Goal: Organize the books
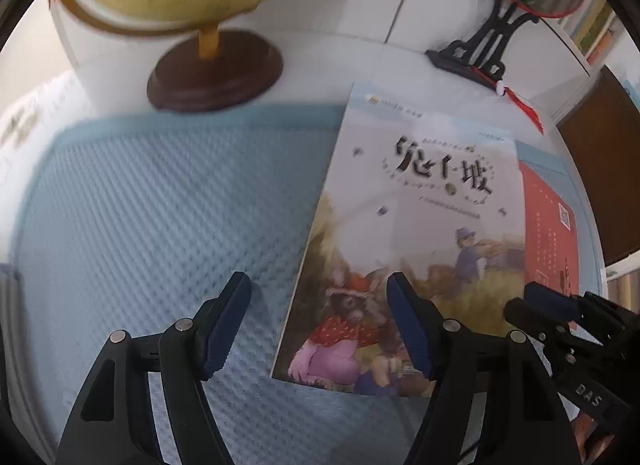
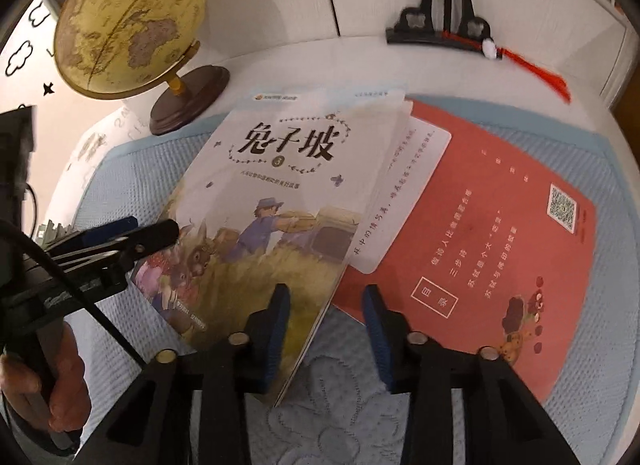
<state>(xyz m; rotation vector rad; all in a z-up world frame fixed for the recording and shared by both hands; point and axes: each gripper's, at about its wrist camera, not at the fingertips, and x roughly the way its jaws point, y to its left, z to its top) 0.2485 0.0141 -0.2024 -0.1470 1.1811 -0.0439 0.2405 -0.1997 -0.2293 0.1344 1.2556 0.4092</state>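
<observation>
Two hand-held grippers hang over a pale blue quilted mat [image 2: 480, 405] on a white surface. An illustrated book [image 2: 264, 201] with a pale cover, black Chinese title and a farm scene with rabbits lies face up on the mat, its right edge overlapping a red booklet [image 2: 500, 241] printed with white text and a small square code. The left gripper [image 1: 316, 325] straddles the book's lower left corner: one blue pad sits over the mat, the other over the cover, jaws spread wide and pressing on nothing. In the right wrist view, the right gripper [image 2: 326, 329] has its jaws partly apart around the book's lower right corner, the left pad over the cover, the right pad over the red booklet; no grip shows. A hand [image 2: 52, 377] holds the left gripper's handle at the lower left of that view. Behind the mat stand a yellow globe [image 2: 128, 17] on a dark wooden base and a black ornament stand [image 2: 440, 25] with a red tassel [image 2: 536, 69].
</observation>
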